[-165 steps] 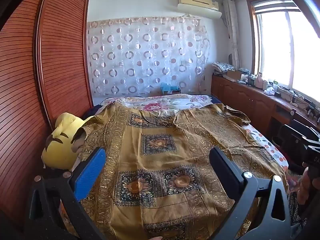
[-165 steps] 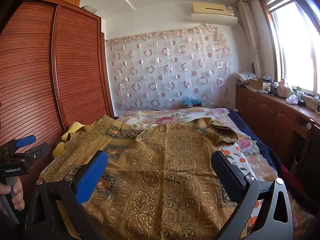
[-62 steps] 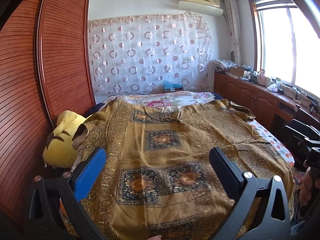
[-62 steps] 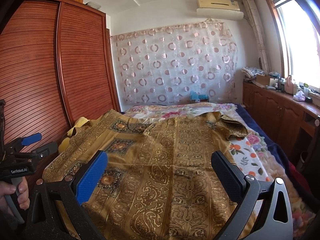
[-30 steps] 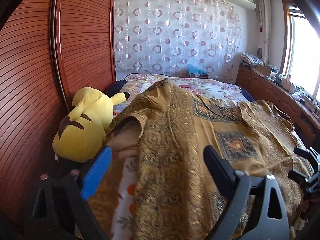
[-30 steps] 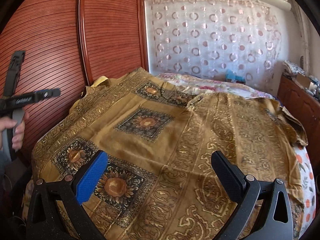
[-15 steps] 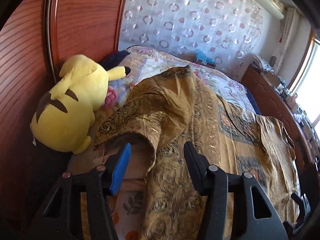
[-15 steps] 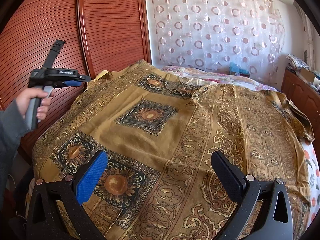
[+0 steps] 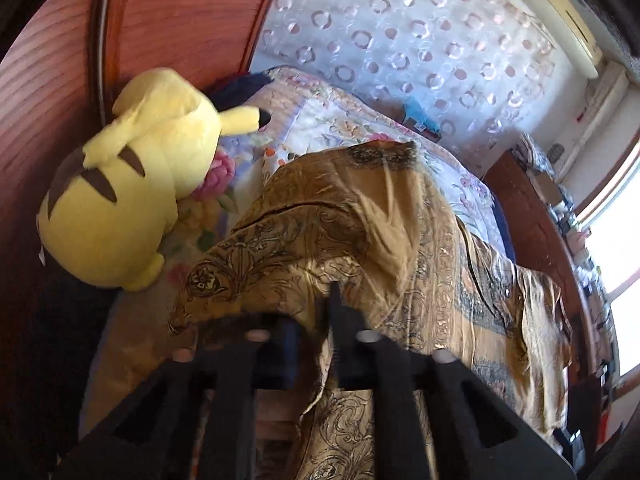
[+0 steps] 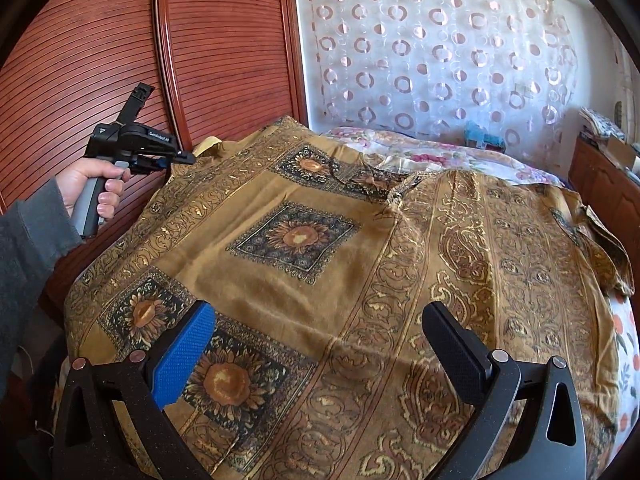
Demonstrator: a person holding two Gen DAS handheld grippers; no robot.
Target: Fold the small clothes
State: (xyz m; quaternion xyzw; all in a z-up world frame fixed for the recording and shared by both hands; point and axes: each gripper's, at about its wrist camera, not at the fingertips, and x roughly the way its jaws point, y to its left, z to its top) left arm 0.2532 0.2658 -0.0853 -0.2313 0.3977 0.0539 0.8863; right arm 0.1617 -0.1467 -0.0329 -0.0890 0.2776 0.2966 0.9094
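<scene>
The left gripper (image 9: 314, 334) is pinching the garment (image 9: 360, 240) at its edge nearest the wardrobe (image 9: 52, 80), its two fingers pressed together with a fold of gold cloth caught between them. From the right wrist view this gripper (image 10: 178, 158) is sitting at the garment's left border, and the left hand (image 10: 94, 186), in a grey sleeve, is wrapping around its handle. Around the pinch, the cloth is bunching and lifting into a hump, with the underside showing as a dark hollow just beside the fingers. Beyond that hump a yellow plush (image 9: 132, 196) is lying on the bed (image 9: 320, 116), near the garment but apart from it, against the wardrobe.

The right gripper (image 10: 320, 344) is hovering with its fingers spread wide, the blue pad (image 10: 182, 360) on one side and the black pad (image 10: 454, 344) on the other, gripping nothing. Below and ahead of it the garment (image 10: 320, 260) is lying spread across most of the bed (image 10: 460, 152), gold with dark sunflower squares down one half and paisley bands down the other. A sleeve (image 10: 596, 236) is crumpling at its right edge. Past the garment the floral bedding is showing, and behind it a curtain (image 10: 440, 56) with ring patterns is hanging across the far wall
</scene>
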